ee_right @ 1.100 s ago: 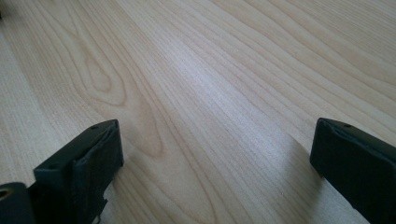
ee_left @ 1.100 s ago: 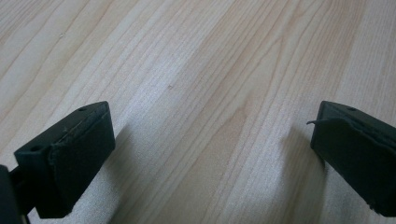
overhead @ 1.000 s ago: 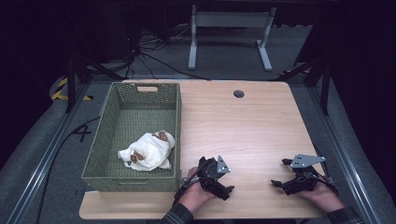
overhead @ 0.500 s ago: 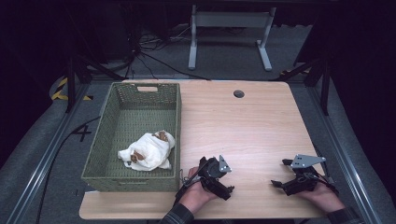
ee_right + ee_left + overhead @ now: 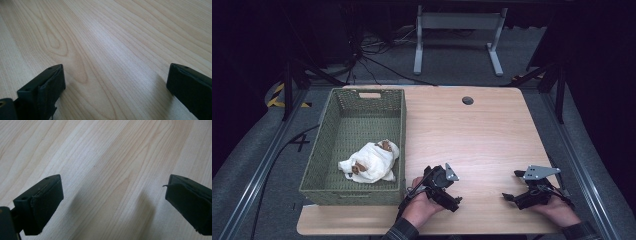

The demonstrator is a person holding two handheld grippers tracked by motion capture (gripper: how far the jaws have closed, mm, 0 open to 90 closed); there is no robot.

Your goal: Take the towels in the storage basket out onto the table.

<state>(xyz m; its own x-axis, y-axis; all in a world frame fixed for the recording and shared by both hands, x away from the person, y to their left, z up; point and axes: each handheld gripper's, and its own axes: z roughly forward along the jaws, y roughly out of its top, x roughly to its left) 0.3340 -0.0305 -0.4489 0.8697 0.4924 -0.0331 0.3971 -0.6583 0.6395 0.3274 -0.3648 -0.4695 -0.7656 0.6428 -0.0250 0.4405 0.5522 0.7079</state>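
Resting low on the near part of the bench [image 5: 482, 135], the left gripper [image 5: 439, 186] sits in the person's left hand [image 5: 421, 206], just right of the basket's near corner. In the left gripper view its fingers [image 5: 40, 203] stand wide apart, with nothing but bare pale wood between them. Off to the right, well apart from it, the right gripper [image 5: 532, 191] lies in the right hand [image 5: 559, 210] near the bench's right edge, its grey three-cornered plate on top. In the right gripper view its fingers [image 5: 43, 86] are also spread wide over bare wood, holding nothing.

Beyond the left gripper, a green woven basket [image 5: 332, 150] stands on the left side of the bench. Inside it, toward the near right corner, lies a bundled white cloth [image 5: 372, 162] with small brown patches showing; it touches neither gripper. Farther back on the bench is a small dark round hole [image 5: 468, 100]. Past the far edge, on the grey floor, stand a pale metal frame [image 5: 457, 35] and some dark cables [image 5: 362, 60].
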